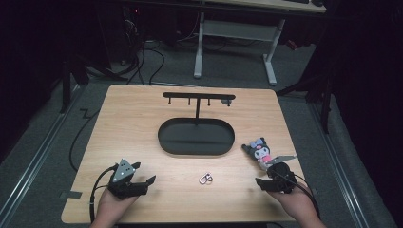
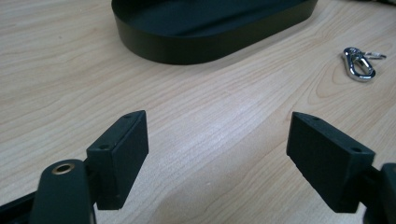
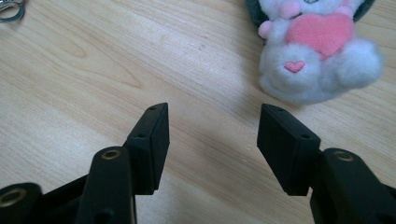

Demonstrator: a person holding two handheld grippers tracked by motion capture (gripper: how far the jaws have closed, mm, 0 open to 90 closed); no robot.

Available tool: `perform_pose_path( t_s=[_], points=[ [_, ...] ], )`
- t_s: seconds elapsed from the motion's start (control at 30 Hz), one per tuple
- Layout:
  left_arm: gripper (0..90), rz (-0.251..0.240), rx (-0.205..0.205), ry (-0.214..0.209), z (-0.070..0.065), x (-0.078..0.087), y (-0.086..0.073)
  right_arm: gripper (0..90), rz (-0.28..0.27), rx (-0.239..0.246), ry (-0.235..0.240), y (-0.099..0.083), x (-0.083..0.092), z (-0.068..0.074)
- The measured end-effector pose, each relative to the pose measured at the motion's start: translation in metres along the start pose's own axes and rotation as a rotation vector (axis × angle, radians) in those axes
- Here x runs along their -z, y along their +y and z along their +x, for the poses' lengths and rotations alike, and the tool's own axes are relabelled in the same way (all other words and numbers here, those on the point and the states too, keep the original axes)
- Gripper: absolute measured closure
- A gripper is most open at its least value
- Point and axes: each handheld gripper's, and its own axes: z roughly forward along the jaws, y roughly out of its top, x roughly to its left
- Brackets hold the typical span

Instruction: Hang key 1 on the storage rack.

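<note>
I hold the left gripper (image 1: 142,183) at 7 o'clock, jaws wide, nothing between them. My right gripper (image 1: 262,184) at 5 o'clock is narrower, also unloaded, near the plush toy (image 1: 259,150). A metal clasp (image 1: 206,178) lies on bare table (image 1: 128,123) between them, below the black oval tray (image 1: 196,137)

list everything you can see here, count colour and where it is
table: 1, light wood, centre of the high view
oval tray: 1, black, middle of the table
hanger stand: 1, black, T-shaped, rising from the tray's far side
metal clasp: 1, silver, on the table in front of the tray
plush toy: 1, black, white and pink, on the table right of the tray
white desk frame: 1, on the floor behind the table
left gripper: 1, black, near left, jaws apart
right gripper: 1, black, near right, jaws apart
</note>
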Motion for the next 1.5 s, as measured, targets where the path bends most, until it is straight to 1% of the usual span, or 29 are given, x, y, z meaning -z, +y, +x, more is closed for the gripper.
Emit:
perform_pose_path(
  t_s=[0.03, 0.07, 0.1, 0.13, 0.23, 0.3, 0.33, 0.37, 0.47, 0.5, 0.53, 0.6, 0.67, 0.73, 0.83, 0.9, 0.93, 0.97, 1.07, 1.2, 1.23, 1.27, 1.33, 1.47, 1.5],
  points=[
    [20.9, 0.000, 0.000, 0.000, 0.000, 0.000, 0.000, 43.3, 0.000, 0.000, 0.000, 0.000, 0.000, 0.000],
    [20.7, 0.013, -0.003, -0.001, 0.000, 0.001, -0.001, 42.3, 0.020, -0.001, 0.004, 0.002, 0.001, -0.001],
    [20.5, 0.013, -0.003, -0.001, 0.000, 0.001, -0.001, 42.3, 0.020, -0.001, 0.004, 0.002, 0.001, -0.001],
    [20.3, 0.018, -0.006, 0.000, -0.001, 0.002, -0.002, 41.1, 0.036, 0.001, -0.002, 0.004, 0.002, -0.003],
    [20.4, 0.009, -0.008, 0.002, -0.003, 0.005, -0.003, 39.3, 0.056, 0.006, -0.007, 0.008, 0.005, -0.004],
    [20.6, 0.007, -0.009, 0.003, -0.003, 0.005, -0.003, 39.1, 0.054, 0.014, -0.011, 0.009, 0.006, -0.005],
    [20.6, -0.004, -0.008, 0.007, -0.004, 0.005, -0.003, 38.3, 0.057, 0.019, -0.006, 0.011, 0.009, -0.006],
    [20.6, -0.004, -0.008, 0.007, -0.004, 0.005, -0.003, 38.3, 0.057, 0.019, -0.006, 0.011, 0.009, -0.006],
    [20.6, -0.007, -0.014, -0.003, -0.007, 0.004, -0.002, 36.1, 0.092, 0.015, 0.012, 0.013, 0.010, -0.008],
    [20.6, -0.008, -0.017, -0.006, -0.008, 0.004, -0.002, 36.5, 0.094, 0.025, 0.017, 0.013, 0.010, -0.009],
    [20.7, -0.006, -0.022, -0.009, -0.008, 0.003, -0.002, 36.2, 0.102, 0.036, 0.011, 0.012, 0.011, -0.010],
    [20.8, -0.004, -0.023, -0.013, -0.008, 0.002, -0.003, 32.5, 0.124, 0.037, -0.008, 0.012, 0.011, -0.011],
    [20.8, -0.005, -0.023, -0.013, -0.008, 0.002, -0.003, 30.9, 0.140, 0.059, -0.029, 0.014, 0.012, -0.013],
    [20.8, -0.009, -0.022, -0.016, -0.008, 0.003, -0.003, 28.7, 0.137, 0.045, -0.023, 0.017, 0.014, -0.015],
    [20.7, -0.011, -0.024, -0.023, -0.007, 0.004, -0.003, 25.7, 0.137, 0.005, -0.011, 0.022, 0.013, -0.020],
    [20.8, -0.012, -0.024, -0.025, -0.007, 0.005, -0.003, 25.0, 0.139, 0.000, -0.013, 0.025, 0.013, -0.022],
    [20.7, -0.012, -0.024, -0.029, -0.008, 0.005, -0.003, 23.3, 0.139, -0.009, -0.014, 0.030, 0.012, -0.025],
    [20.8, -0.013, -0.025, -0.030, -0.008, 0.005, -0.003, 22.6, 0.143, -0.010, -0.015, 0.033, 0.011, -0.026],
    [20.8, -0.018, -0.030, -0.038, -0.008, 0.004, -0.001, 22.0, 0.156, 0.008, -0.024, 0.042, 0.009, -0.030],
    [20.9, -0.017, -0.034, -0.046, -0.008, 0.001, 0.000, 20.8, 0.169, -0.001, -0.027, 0.053, 0.004, -0.037],
    [20.9, -0.017, -0.034, -0.046, -0.008, 0.001, 0.000, 20.8, 0.169, -0.001, -0.027, 0.053, 0.004, -0.037],
    [21.0, -0.014, -0.039, -0.051, -0.008, 0.001, 0.000, 20.3, 0.184, -0.014, -0.017, 0.056, 0.001, -0.041],
    [21.0, -0.012, -0.045, -0.055, -0.009, 0.002, -0.001, 20.3, 0.202, -0.013, -0.016, 0.059, -0.003, -0.045],
    [21.0, -0.021, -0.037, -0.053, -0.008, 0.004, -0.001, 19.8, 0.226, -0.017, -0.012, 0.064, -0.013, -0.052],
    [21.0, -0.021, -0.037, -0.053, -0.008, 0.004, -0.001, 19.8, 0.226, -0.017, -0.012, 0.064, -0.013, -0.052]
  ],
)
